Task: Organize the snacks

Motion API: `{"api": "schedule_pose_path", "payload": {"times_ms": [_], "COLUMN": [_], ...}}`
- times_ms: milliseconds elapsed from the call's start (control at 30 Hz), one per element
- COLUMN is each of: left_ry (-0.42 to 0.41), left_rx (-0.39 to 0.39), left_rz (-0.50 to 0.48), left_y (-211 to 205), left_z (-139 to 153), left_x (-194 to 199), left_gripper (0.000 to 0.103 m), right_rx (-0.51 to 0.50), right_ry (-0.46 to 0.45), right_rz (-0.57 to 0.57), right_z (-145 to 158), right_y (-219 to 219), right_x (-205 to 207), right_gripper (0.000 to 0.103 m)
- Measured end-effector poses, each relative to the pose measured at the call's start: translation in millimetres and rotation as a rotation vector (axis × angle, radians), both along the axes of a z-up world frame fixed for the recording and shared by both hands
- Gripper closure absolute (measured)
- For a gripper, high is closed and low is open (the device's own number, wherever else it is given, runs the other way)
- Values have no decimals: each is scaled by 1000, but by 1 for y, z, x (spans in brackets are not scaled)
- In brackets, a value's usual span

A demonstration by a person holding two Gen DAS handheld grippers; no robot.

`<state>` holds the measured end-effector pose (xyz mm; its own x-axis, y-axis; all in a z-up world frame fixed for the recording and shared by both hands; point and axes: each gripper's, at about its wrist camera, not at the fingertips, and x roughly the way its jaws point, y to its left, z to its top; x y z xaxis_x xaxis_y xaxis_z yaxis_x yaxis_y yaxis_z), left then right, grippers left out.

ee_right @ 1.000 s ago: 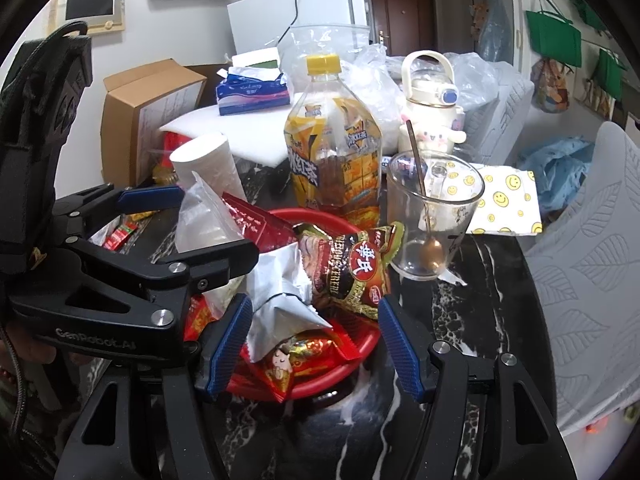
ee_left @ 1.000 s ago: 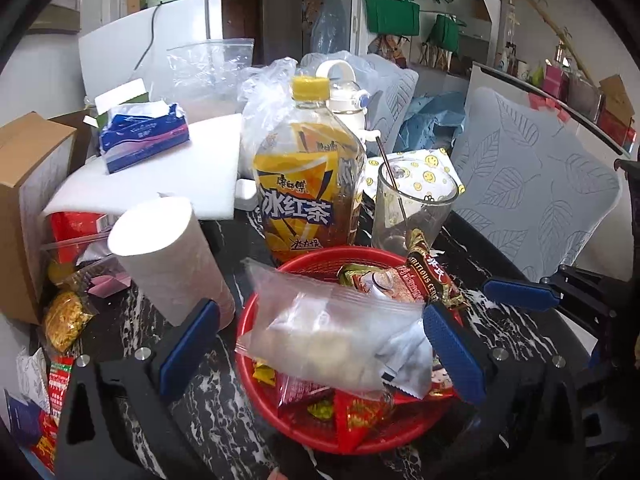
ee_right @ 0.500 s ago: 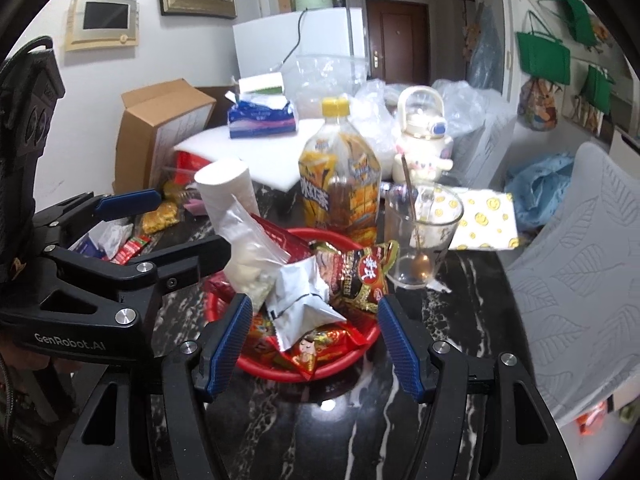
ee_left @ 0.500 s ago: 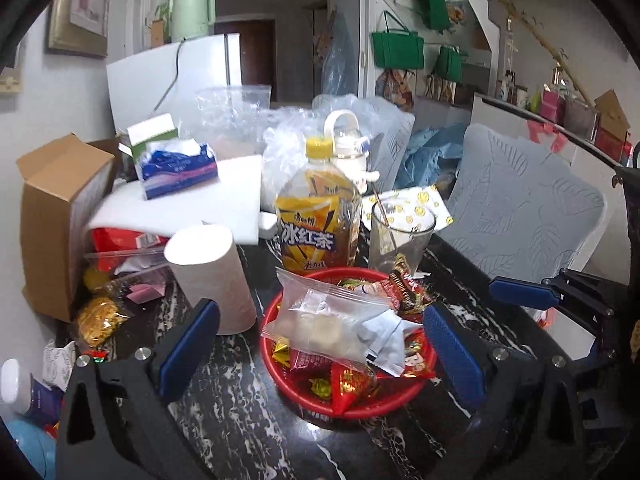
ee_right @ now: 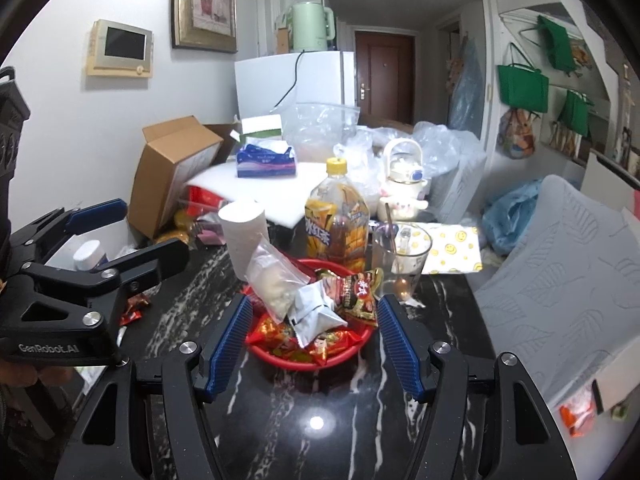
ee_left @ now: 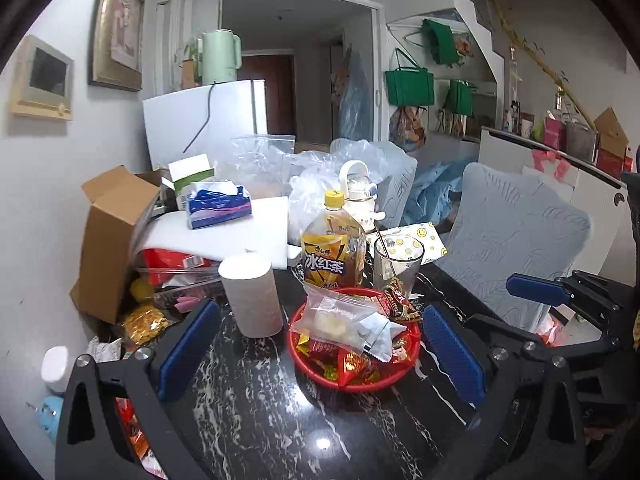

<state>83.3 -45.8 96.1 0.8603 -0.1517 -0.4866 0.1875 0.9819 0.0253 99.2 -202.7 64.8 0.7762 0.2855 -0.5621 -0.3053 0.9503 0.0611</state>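
A red basket [ee_left: 384,382] [ee_right: 262,350] heaped with snack packets stands on the black marble table. A clear zip bag [ee_left: 336,320] [ee_right: 272,276] and a white sachet [ee_left: 378,338] [ee_right: 316,314] lie on top. My left gripper [ee_left: 316,354] is open and empty, held back from the basket on the near side. My right gripper [ee_right: 312,348] is open and empty, its blue pads either side of the basket's near rim. The left gripper shows at the left of the right wrist view [ee_right: 96,236].
Behind the basket stand an iced-tea bottle [ee_left: 332,252], a glass with a spoon [ee_left: 396,264] and a paper roll [ee_left: 252,296]. A cardboard box [ee_left: 112,240], loose snacks [ee_left: 144,320] and a tissue pack [ee_left: 218,208] crowd the left. A grey cushioned chair [ee_left: 516,232] is at right.
Both grippers have pulled back and up from the basket, which now looks smaller and farther. Both stay open. The snacks in the basket have not moved.
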Motion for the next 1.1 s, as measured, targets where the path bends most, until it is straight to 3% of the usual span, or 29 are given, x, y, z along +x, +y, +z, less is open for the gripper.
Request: {"api": "schedule_pose_path", "payload": {"times_ms": [500,767,1100], "left_ry": [-30,-12,54], "left_rx": [22,23,15], "left_rz": [59,66,59], "left_y": [10,11,8], "left_z": [9,-8,-39], "left_x": [-64,-77,-79], "left_gripper": [0,0,0], "right_rx": [-12,-33,-26], "right_ry": [-85,-73,16], "right_rz": [-52,-84,-98], "right_z": [24,11,-25], "right_y": [5,5,0], "right_x": [-66,-87,-91], "right_gripper": [34,33,33]}}
